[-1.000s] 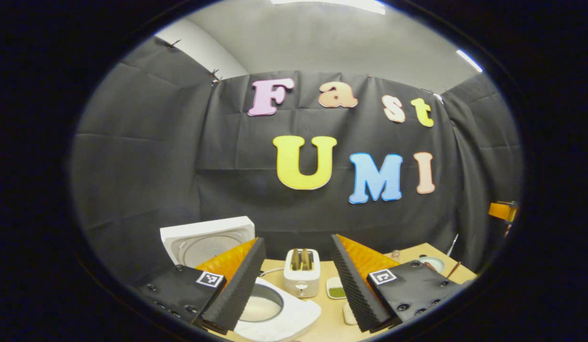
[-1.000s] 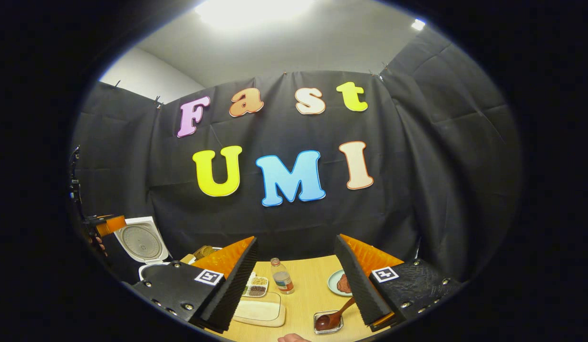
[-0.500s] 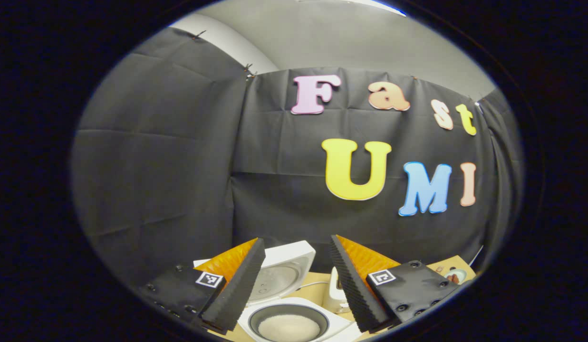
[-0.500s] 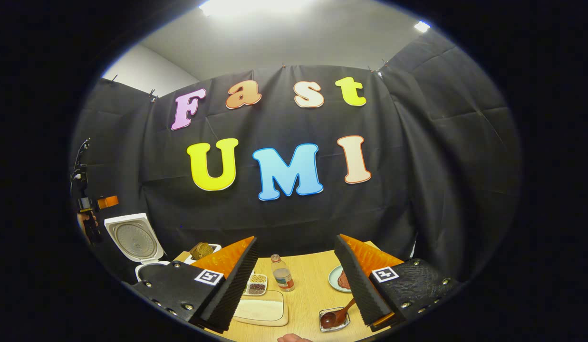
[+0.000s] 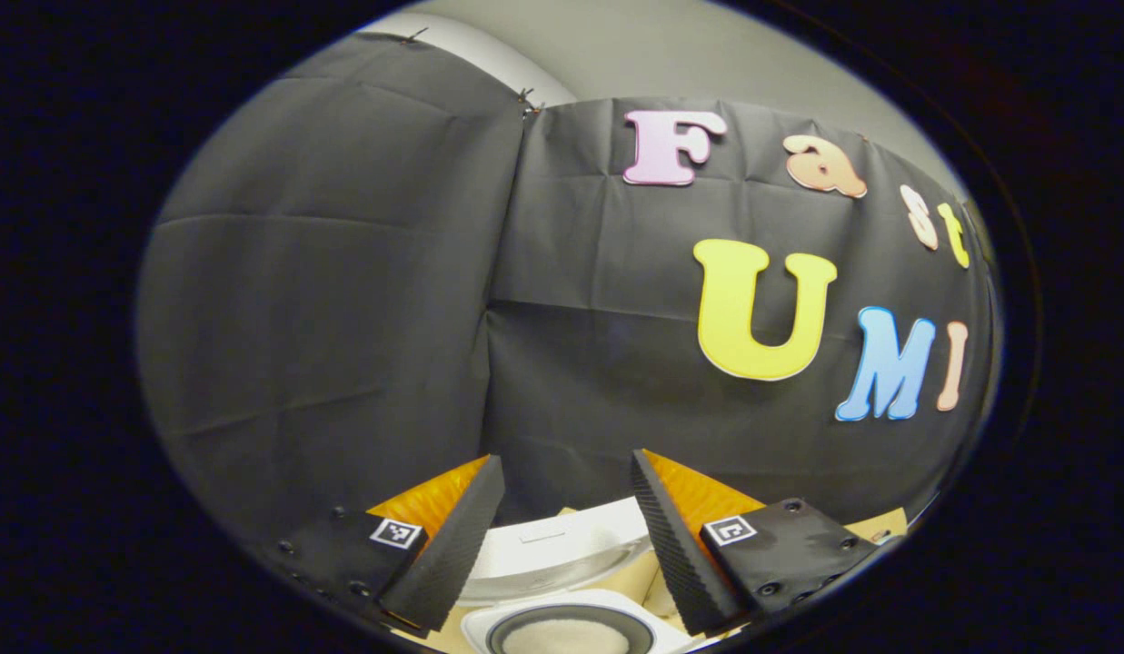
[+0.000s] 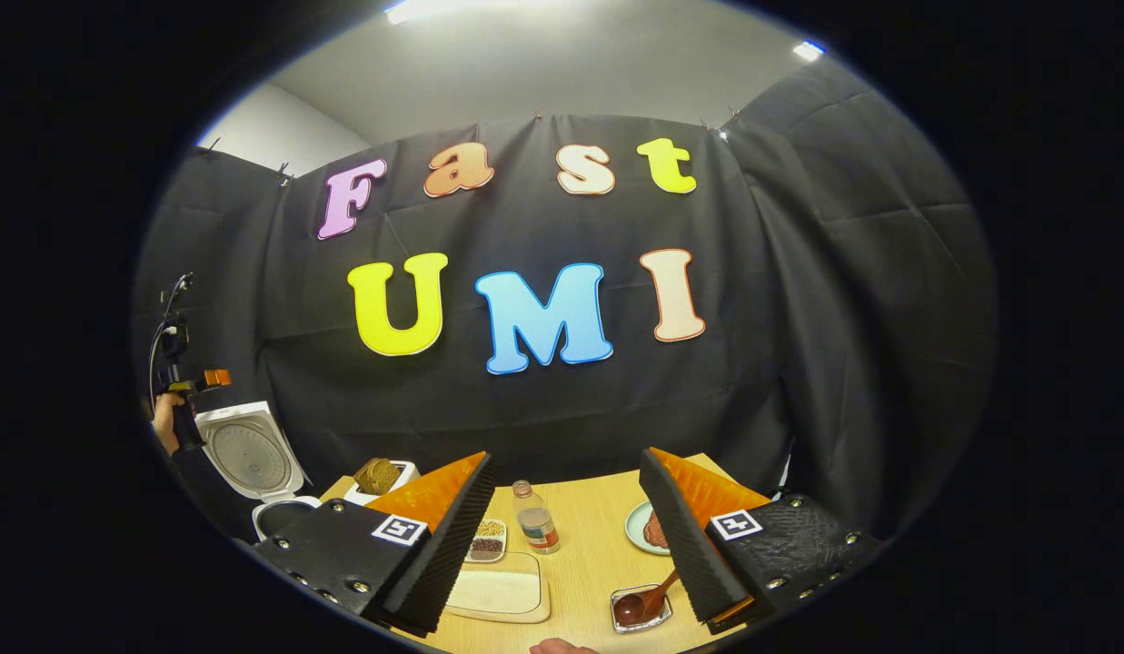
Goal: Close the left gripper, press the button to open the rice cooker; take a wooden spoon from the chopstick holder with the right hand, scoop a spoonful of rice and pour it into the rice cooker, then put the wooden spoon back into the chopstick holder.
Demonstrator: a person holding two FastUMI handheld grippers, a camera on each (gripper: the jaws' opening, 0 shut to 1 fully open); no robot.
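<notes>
While rice cooker [image 5: 562, 563] stands open, both tongs [image 5: 562, 545] [image 6: 566, 545] agape, empty.

table [image 6: 584, 568]: light wood | bottle [image 6: 535, 519]: clear w/ label, upright, mid table | divided dish [image 6: 487, 540]: seeds/grains, just left of bottle | board [image 6: 496, 590]: pale, in front of dish | plate [image 6: 641, 529]: greenish, brown food on it, right side | toaster [image 6: 378, 479]: white, bread inside, far left

In the left gripper view the rice cooker [image 5: 562, 627] is cut off at the lower edge, its raised lid [image 5: 562, 556] partly hidden behind the fingers, while in the right gripper view a finger covers the wooden spoon's [image 6: 641, 605] handle end.
</notes>
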